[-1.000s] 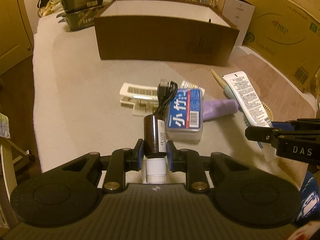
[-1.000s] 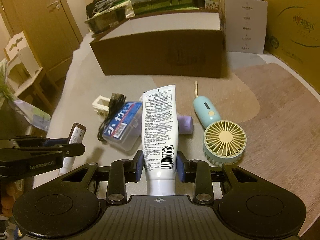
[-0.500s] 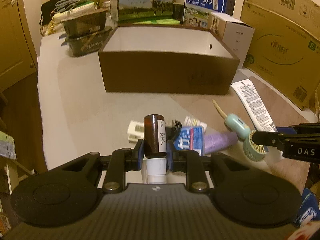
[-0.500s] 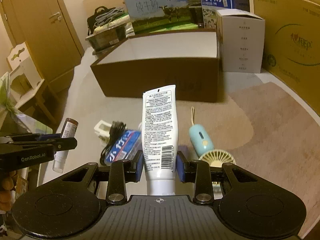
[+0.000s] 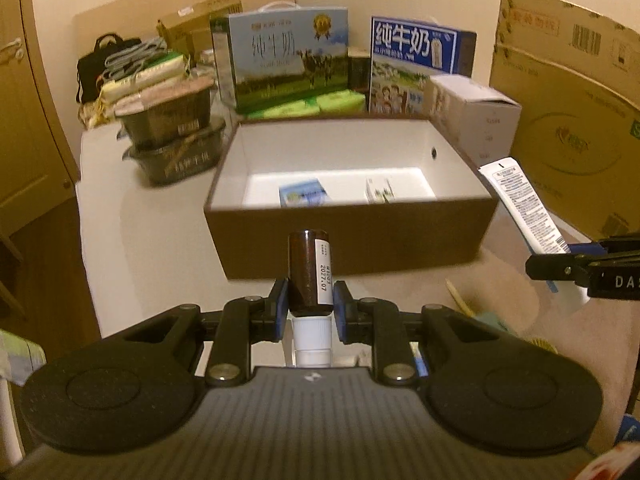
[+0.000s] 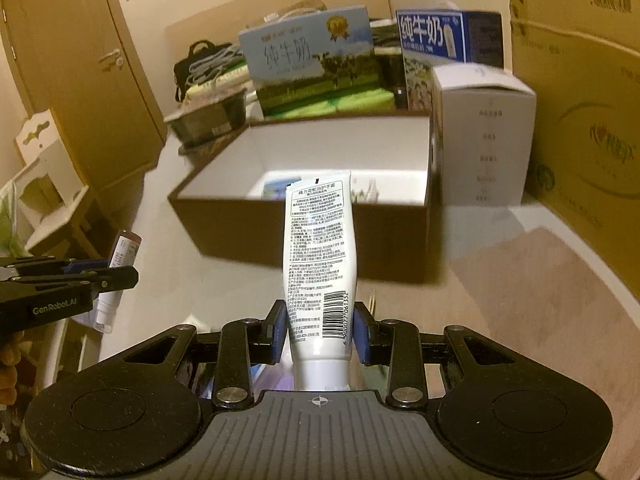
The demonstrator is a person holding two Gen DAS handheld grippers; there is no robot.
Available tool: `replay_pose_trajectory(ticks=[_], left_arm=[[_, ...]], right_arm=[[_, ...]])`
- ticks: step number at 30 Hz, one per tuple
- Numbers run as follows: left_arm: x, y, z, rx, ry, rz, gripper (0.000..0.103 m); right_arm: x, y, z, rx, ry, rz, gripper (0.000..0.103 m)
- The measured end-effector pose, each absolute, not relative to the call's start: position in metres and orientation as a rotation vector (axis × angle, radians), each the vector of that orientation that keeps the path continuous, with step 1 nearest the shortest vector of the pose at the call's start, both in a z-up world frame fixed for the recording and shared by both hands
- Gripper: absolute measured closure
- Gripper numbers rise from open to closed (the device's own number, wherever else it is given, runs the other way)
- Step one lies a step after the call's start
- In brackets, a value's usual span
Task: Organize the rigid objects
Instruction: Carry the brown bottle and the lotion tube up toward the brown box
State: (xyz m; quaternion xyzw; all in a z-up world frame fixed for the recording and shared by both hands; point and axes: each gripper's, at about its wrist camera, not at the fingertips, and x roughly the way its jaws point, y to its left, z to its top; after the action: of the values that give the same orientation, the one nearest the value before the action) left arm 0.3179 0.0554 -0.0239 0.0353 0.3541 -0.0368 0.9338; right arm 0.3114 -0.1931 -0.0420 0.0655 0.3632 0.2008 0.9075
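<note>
My left gripper [image 5: 308, 307] is shut on a small brown bottle [image 5: 309, 272] with a white cap, its base pointing forward. My right gripper [image 6: 320, 330] is shut on a white tube [image 6: 318, 256] with printed text and a barcode. Both hang in the air in front of a brown open box [image 5: 348, 236] with a white inside, which holds two small packets [image 5: 305, 194]. In the left wrist view the right gripper [image 5: 568, 266] with the tube [image 5: 524, 208] shows at the right. The left gripper [image 6: 100, 276] and the bottle [image 6: 120, 264] show at the left of the right wrist view.
Milk cartons [image 5: 288, 60], a white carton [image 5: 476, 120] and stacked dark trays [image 5: 172, 140] stand behind the box. Big cardboard boxes [image 5: 576, 120] line the right side. A small fan [image 5: 536, 346] and other items lie on the cloth below. A wooden door [image 6: 80, 72] is at the left.
Both grippers have risen and moved toward the box with the bottle and the tube held. The box's inside now shows, and the items on the cloth have dropped mostly out of view.
</note>
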Motion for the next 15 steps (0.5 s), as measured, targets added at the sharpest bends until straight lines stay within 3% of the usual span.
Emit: replay_pose_trajectory(ticks=[15], left_arm=[[0.424, 0.073, -0.001, 0.081, 0.695, -0.066, 0.082]], right_arm=[[0.411, -0.188, -0.01, 0.152, 0.705, 0.38, 0.069]])
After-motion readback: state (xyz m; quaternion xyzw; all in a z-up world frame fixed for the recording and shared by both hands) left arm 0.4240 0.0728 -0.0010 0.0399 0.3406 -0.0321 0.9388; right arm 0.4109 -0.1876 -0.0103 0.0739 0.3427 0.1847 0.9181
